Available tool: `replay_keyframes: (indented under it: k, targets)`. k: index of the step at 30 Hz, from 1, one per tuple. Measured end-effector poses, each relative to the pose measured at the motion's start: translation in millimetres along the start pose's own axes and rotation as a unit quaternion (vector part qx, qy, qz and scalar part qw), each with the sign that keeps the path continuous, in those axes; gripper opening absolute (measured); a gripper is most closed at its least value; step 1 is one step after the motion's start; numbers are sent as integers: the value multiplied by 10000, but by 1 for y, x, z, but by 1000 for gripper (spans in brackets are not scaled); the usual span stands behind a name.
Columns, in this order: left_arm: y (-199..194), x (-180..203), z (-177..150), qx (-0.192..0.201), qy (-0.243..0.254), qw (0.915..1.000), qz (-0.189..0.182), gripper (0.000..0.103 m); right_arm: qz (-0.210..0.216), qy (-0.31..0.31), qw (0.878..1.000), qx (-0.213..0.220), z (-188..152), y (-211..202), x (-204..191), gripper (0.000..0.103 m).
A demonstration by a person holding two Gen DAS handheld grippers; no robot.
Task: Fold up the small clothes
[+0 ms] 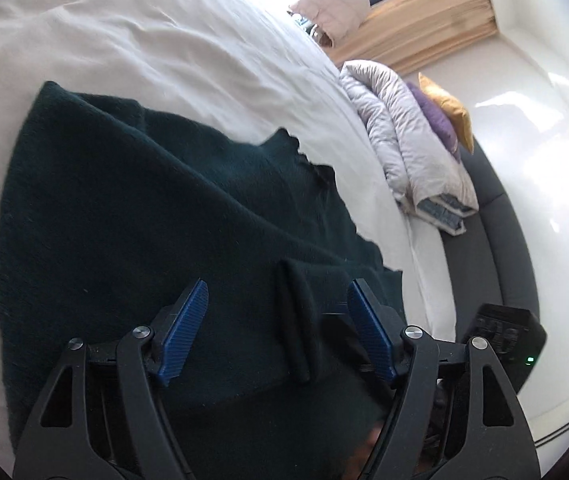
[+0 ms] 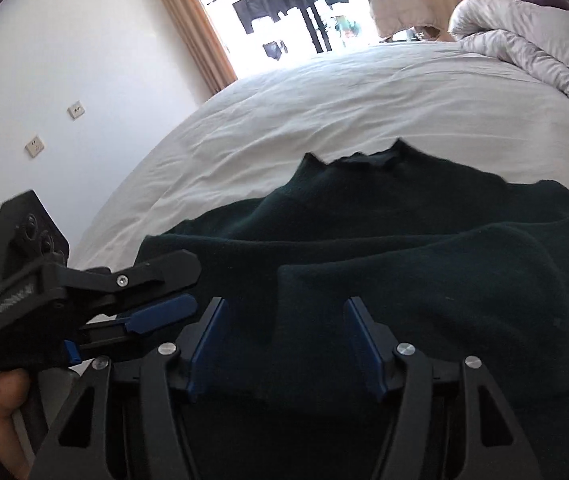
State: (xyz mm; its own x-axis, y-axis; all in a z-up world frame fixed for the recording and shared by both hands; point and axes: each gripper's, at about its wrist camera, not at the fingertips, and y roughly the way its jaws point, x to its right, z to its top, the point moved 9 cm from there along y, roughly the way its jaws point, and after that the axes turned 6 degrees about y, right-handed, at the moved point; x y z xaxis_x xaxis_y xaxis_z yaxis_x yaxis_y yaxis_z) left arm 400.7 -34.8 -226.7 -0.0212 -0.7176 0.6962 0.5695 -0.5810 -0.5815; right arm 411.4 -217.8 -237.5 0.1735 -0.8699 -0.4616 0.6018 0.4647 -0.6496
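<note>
Sweater (image 1: pixel 132 216) fabric, dark green knit, fills the space under both of my grippers. On my left gripper (image 1: pixel 276 332) the blue-padded fingers (image 1: pixel 186 328) stand spread apart, and a narrow folded ridge of the knit runs up between them without either pad pressing on it. My right gripper (image 2: pixel 286 344) is spread the same way, its fingers (image 2: pixel 364 344) apart over a doubled-over layer of the garment whose edge falls just between them; nothing is pinched there either. From the right wrist view I can see the left gripper (image 2: pixel 156 308) just beside mine at the garment's near left edge, with a hand (image 2: pixel 2 404) on its grip. Beyond the fingers the sweater lies spread on the white bed (image 2: pixel 324 96), neckline (image 2: pixel 364 158) toward the far side. A rumpled pale duvet (image 1: pixel 400 140) sits heaped at the bed's edge with a purple cushion (image 1: pixel 434 114) and a yellow cushion (image 1: pixel 450 106) against it.
</note>
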Motion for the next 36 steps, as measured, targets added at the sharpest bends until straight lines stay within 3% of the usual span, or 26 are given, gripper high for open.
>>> replay_keyframes:
  k: [4, 6, 9, 13, 16, 17, 19, 22, 30, 33, 36]
  targets:
    - [22, 12, -4, -308, 107, 9993, 205, 71, 49, 770, 9958, 483, 1, -59, 52, 64]
    - [40, 20, -12, -573, 297, 9968, 475, 71, 47, 927, 9939, 599, -3, -82, 73, 63]
    - [67, 28, -20, -916, 465, 9922, 705, 71, 38, 1057, 9926, 593, -9, -97, 98, 63]
    - [79, 34, -17, -982, 376, 9912, 806, 70, 478, 1913, 9783, 635, -9, -109, 132, 63]
    - [95, 37, -19, -1266, 413, 9875, 844, 21, 824, 2693, 9577, 593, -14, -110, 158, 63]
    - [97, 38, -20, -1306, 371, 9876, 783, 16, 976, 2986, 9475, 594, -16, -110, 166, 63]
    - [104, 40, -23, -1275, 431, 9882, 726, 10, 1123, 3468, 9290, 635, -20, -107, 182, 71]
    - [100, 38, -22, -1060, 265, 9923, 580, 8, 1288, 3965, 9062, 715, -23, -99, 201, 71]
    - [33, 23, 33, -80, 102, 9981, 601, 8, 1795, 4674, 8582, 1134, -5, -89, 224, 71]
    - [29, -3, 31, -119, -87, 9971, 750, 8, 1837, 4810, 8490, 1190, -3, -82, 231, 71]
    - [36, -28, 16, -282, -260, 9956, 850, 8, 1829, 4753, 8528, 1153, 1, -81, 228, 72]
